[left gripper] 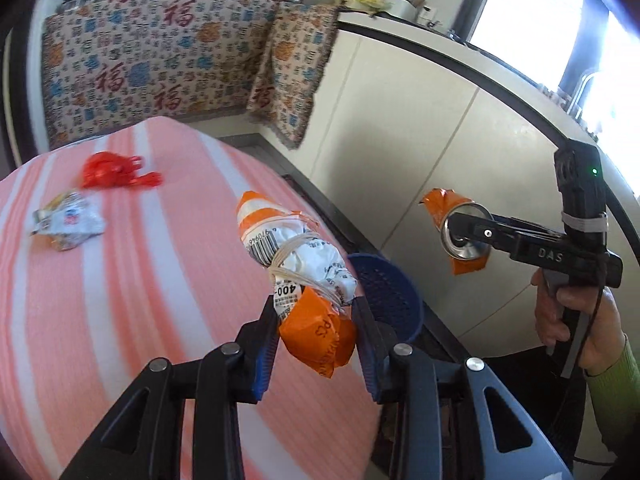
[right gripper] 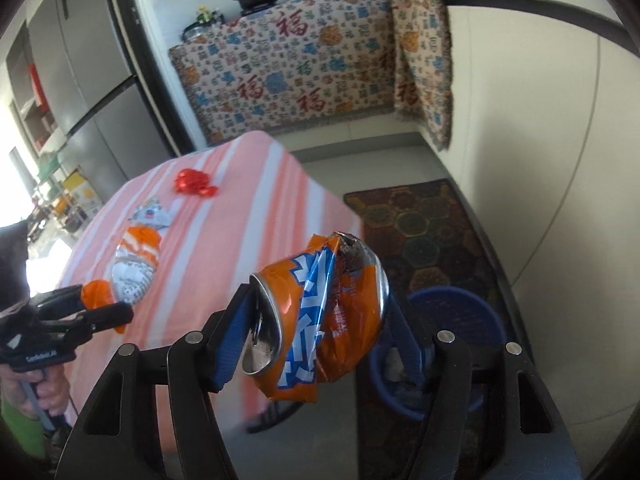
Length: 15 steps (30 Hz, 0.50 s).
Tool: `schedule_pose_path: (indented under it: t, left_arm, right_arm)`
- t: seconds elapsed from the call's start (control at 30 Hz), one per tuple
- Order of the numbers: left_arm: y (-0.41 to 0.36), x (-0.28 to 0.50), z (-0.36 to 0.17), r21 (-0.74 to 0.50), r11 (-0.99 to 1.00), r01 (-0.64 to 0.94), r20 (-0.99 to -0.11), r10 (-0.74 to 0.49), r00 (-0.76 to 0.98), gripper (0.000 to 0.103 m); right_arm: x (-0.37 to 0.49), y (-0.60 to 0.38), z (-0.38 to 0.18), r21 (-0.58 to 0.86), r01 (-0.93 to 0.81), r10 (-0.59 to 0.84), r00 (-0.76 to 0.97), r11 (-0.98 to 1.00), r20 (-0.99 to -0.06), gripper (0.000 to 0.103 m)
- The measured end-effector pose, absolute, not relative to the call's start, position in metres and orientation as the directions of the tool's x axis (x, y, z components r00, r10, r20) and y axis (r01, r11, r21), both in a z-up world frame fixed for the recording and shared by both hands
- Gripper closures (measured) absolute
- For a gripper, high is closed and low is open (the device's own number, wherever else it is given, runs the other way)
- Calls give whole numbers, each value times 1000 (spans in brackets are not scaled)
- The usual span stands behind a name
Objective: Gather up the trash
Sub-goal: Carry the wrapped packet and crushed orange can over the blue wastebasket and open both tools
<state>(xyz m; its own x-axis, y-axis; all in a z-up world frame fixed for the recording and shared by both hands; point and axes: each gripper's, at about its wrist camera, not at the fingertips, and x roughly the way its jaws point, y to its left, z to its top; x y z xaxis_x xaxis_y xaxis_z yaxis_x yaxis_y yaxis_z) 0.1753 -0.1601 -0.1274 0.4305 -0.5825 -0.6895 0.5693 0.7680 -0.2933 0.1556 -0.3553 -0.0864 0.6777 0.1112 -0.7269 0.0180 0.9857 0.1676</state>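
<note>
My left gripper (left gripper: 316,332) is shut on an orange-and-white wrapper bundle (left gripper: 296,256) tied with string, held above the right edge of the striped table (left gripper: 120,300). It also shows in the right wrist view (right gripper: 132,264). My right gripper (right gripper: 320,320) is shut on a crushed orange soda can (right gripper: 320,320), held in the air above the floor, up and to the left of the blue basket (right gripper: 452,320). The can shows in the left wrist view (left gripper: 460,232). A red crumpled bag (left gripper: 112,170) and a silver wrapper (left gripper: 68,220) lie on the table.
The blue perforated basket (left gripper: 384,292) stands on a patterned mat (right gripper: 432,232) on the floor right of the table. White cabinets (left gripper: 400,128) run along the right. A patterned cloth (left gripper: 160,64) covers the counter behind, with pots on top.
</note>
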Motion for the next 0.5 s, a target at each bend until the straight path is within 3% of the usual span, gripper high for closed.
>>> schedule_pose_path:
  t: [0.27, 0.5]
  left_arm:
    - [-305, 201, -151, -283, 670, 686, -730, -614, 299, 67]
    - [-369, 218, -188, -280, 650, 707, -766, -595, 244, 67]
  right_arm:
    - [171, -450, -115, 142, 148, 17, 632, 979, -775, 35]
    - [188, -498, -146, 173, 221, 7, 597, 960, -802, 34]
